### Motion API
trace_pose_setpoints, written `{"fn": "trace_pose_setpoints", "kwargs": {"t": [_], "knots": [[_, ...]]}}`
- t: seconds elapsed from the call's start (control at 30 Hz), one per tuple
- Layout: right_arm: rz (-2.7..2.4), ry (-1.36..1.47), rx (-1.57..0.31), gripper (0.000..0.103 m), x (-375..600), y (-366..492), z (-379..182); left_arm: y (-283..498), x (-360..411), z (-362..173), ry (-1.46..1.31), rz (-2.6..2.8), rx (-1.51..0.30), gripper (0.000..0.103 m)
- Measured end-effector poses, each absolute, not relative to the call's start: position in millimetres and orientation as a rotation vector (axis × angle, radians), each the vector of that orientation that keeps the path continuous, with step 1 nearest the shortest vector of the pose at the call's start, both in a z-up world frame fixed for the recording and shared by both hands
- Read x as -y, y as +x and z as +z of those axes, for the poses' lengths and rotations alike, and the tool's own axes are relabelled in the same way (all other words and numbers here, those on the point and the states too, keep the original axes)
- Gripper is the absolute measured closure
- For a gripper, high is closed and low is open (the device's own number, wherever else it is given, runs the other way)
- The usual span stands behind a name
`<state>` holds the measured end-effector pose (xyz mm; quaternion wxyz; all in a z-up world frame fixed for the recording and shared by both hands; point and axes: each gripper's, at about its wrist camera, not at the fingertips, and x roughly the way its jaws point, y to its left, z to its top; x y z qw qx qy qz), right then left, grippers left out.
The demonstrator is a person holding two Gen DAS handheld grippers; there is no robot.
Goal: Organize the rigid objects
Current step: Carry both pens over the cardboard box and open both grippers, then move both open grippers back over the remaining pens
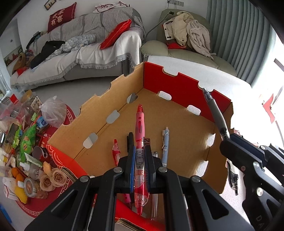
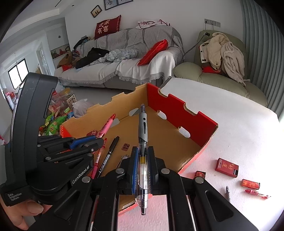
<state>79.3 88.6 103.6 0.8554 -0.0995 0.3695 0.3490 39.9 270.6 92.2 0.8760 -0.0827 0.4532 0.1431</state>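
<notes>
Two pens are getting carried at once: my left gripper (image 1: 141,160) is pinching a pink pen (image 1: 140,135), my right gripper (image 2: 142,160) a grey pen (image 2: 143,135), both hovering over the cardboard box (image 1: 177,85) for dropping beside pens already inside.

Setting: a home living room, lived-in. A long sofa (image 2: 124,58) draped with grey striped and white fringed throws is seen at 11 to 12 o'clock, strewn with clothes and red cushions (image 2: 107,26). A pale green armchair (image 2: 209,71) heaped with a beige jacket is placed at 1 o'clock. Framed pictures (image 2: 96,11) are hung on the white wall above; wall sockets (image 2: 212,22) are fitted at 1 o'clock, pleated curtains (image 2: 262,53) at 2 o'clock. A round red mat (image 1: 53,186) crowded with snack packets, jars and fruit is laid on the floor at 8 o'clock in the left wrist view.
</notes>
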Motion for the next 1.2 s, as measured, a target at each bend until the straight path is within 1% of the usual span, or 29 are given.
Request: {"fn": "trace_pose_setpoints", "kwargs": {"t": [0.37,0.4,0.43,0.5,0.53,0.83,0.97,1.07,1.2], "knots": [[0.73,-0.216,-0.789,0.092,-93.5,86.7,98.2,46.9,-272.1,84.9,-0.159,0.303,-0.966,0.093],[0.729,-0.217,-0.792,0.092,-93.7,87.6,97.5,48.2,-271.4,83.5,-0.152,0.301,-0.976,0.089],[0.733,-0.22,-0.8,0.092,-94.9,88.5,96.5,48.9,-271.2,82.0,-0.147,0.303,-0.985,0.083],[0.728,-0.238,-0.815,0.092,-97.1,90.5,93.2,48.6,-270.4,81.0,-0.139,0.319,-0.984,0.033],[0.717,-0.25,-0.814,0.092,-97.6,90.8,92.1,46.7,-270.1,82.6,-0.135,0.331,-0.966,0.027],[0.664,-0.206,-0.815,0.092,-75.1,93.7,91.1,36.7,-268.9,88.1,-0.143,0.325,-0.944,0.027],[0.636,-0.16,-0.804,0.091,-48.4,87.2,95.6,22.2,-261.2,98.7,-0.169,0.292,-0.904,0.027],[0.595,-0.127,-0.798,0.091,-13.5,78.4,96.1,7.1,-242.0,110.5,-0.159,0.248,-0.869,0.027],[0.507,-0.091,-0.81,0.091,43.7,68.7,87.5,-10.5,-194.5,121.8,-0.116,0.137,-0.838,0.027]]}}
